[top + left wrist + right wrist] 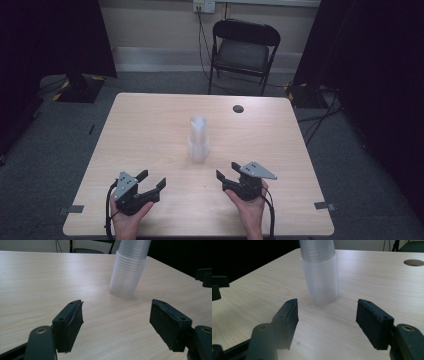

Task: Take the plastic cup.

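A stack of clear plastic cups [198, 138] stands upside down near the middle of the light wooden table [150, 120]. My left gripper [152, 179] rests near the front edge, to the left of the stack [130, 270] and short of it, jaws open and empty. My right gripper [227, 170] sits to the right of the cups [320, 275] and a little nearer than them, its jaws apart with nothing between them. Both grippers point toward the cups from the person's hands. Neither touches the stack.
A round cable hole [238, 108] sits in the table's far right part. A black folding chair [243, 50] stands behind the table. Black curtains hang at both sides, and cables run on the floor at the right.
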`<state>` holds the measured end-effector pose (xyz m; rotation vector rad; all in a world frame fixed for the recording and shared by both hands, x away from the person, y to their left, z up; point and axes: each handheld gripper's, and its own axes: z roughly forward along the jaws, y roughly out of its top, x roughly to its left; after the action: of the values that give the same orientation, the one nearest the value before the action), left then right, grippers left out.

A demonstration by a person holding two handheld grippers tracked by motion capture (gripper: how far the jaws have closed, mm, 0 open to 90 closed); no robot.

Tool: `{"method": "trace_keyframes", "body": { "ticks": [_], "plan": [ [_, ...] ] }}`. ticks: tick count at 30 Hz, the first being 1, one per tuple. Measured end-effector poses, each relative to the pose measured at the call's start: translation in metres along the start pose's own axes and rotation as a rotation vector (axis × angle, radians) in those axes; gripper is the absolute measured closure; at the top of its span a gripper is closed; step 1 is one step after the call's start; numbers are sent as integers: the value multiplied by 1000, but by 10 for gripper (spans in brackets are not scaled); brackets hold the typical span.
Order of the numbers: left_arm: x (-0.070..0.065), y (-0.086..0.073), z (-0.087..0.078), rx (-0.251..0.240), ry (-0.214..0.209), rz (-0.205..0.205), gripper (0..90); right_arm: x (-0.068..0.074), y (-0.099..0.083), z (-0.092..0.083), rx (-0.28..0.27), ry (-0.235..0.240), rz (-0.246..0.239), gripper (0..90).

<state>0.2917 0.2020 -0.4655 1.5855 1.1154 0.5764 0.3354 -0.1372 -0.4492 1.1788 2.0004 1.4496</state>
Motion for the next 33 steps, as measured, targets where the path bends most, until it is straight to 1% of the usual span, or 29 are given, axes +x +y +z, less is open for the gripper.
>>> {"method": "trace_keyframes", "body": {
  "ticks": [2,4,7,8,10,11,12,15,18,21,23,24,27,29,30,32,33],
  "plan": [
    [-1,1,1,5,0,3,263,2,4,3,-1,10,-6,327],
    [-1,2,1,10,-3,11,261,3,8,5,-13,24,-15,323],
    [-1,4,2,13,-5,5,248,5,13,8,-28,41,-34,311],
    [-2,4,4,17,-6,-2,244,6,15,9,-29,43,-34,304],
    [-2,6,7,23,-7,-4,234,7,18,10,-31,55,-32,283],
    [-3,7,8,27,-8,7,234,7,20,11,-26,65,-36,264],
    [-3,8,9,25,-14,14,234,8,22,11,-25,64,-41,251],
    [-7,12,12,20,-22,26,234,10,27,12,-24,67,-66,249],
    [-11,14,14,26,-37,49,234,11,34,15,-25,73,-83,239],
    [-15,15,14,17,-61,69,224,12,41,18,-28,75,-98,235],
    [-16,15,13,13,-48,58,222,13,44,21,-31,75,-101,233],
    [-16,15,13,14,-43,52,222,13,45,23,-25,74,-113,233],
    [-14,16,12,11,-38,42,221,14,48,28,-28,81,-116,227],
    [-13,16,11,12,-31,39,219,14,52,33,-28,76,-136,220],
    [-12,15,10,13,-33,42,214,14,54,34,-31,75,-139,219],
    [-12,14,10,15,-38,35,203,12,58,39,-30,74,-146,213],
    [-11,14,10,17,-34,36,203,12,60,41,-30,74,-150,208]
  ]
}}
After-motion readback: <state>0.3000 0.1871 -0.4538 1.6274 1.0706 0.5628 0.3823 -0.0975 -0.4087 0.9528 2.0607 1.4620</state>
